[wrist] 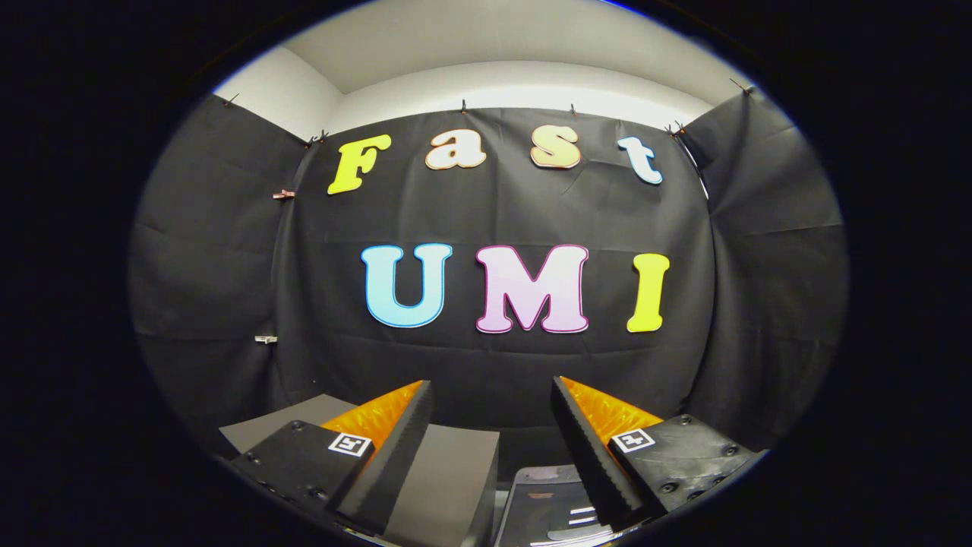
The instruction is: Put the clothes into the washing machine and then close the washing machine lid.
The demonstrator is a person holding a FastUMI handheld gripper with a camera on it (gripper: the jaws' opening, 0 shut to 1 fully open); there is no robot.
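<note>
A: Washing machine [547, 505], where? And the gripper [492, 399]?
B: Gripper's 2 fingers spread wide, nothing between them. Machine's dark top panel sits low between the fingers, close under them.
A: Beside it?
B: Grey box [448, 471] by one finger; black cloth wall [493, 357] beyond.

Even overhead light brightens the ceiling, the dark cloth wall stays dim, focus sharp, fisheye bending the edges.
</note>
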